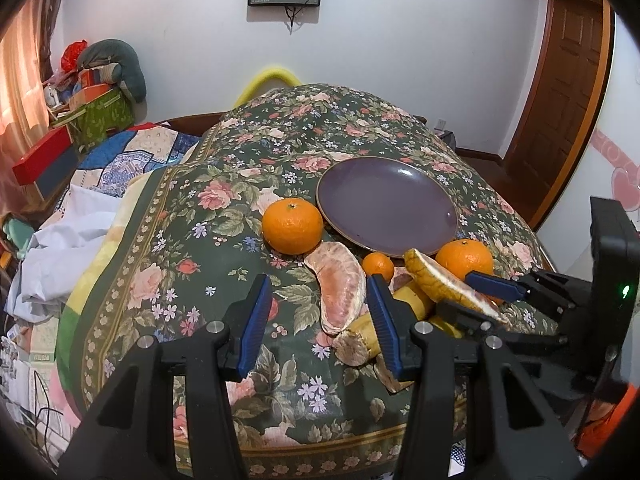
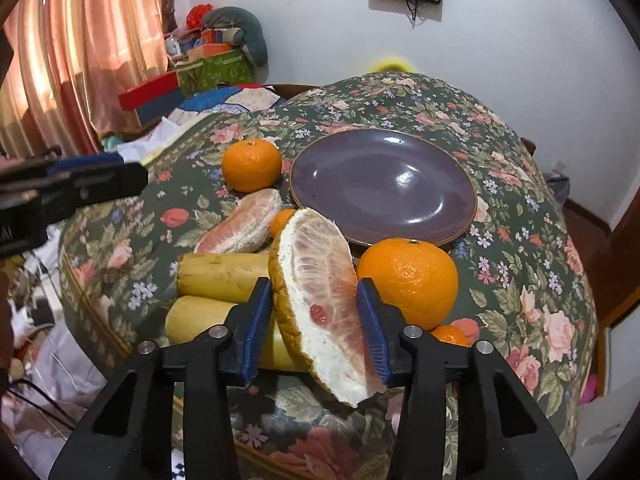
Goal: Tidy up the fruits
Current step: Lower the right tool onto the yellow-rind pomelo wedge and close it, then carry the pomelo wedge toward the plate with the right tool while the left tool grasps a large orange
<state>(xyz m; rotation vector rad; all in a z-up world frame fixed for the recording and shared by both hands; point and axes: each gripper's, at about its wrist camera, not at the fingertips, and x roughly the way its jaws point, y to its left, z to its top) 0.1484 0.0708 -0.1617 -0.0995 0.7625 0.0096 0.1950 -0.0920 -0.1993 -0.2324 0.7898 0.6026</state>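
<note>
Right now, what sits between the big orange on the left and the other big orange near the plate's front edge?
In the right wrist view, a peeled pomelo segment, a small tangerine and the rind-on pomelo wedge lie between the left orange and right orange.

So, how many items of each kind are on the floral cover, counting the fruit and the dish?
Large oranges: 2
Small oranges: 2
Pomelo pieces: 2
Banana pieces: 2
Plate: 1
Total: 9

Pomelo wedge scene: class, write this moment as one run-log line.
right tongs: shut on pomelo wedge | left tongs: open, holding nothing | purple plate: bare | fruit: on floral cloth
</note>
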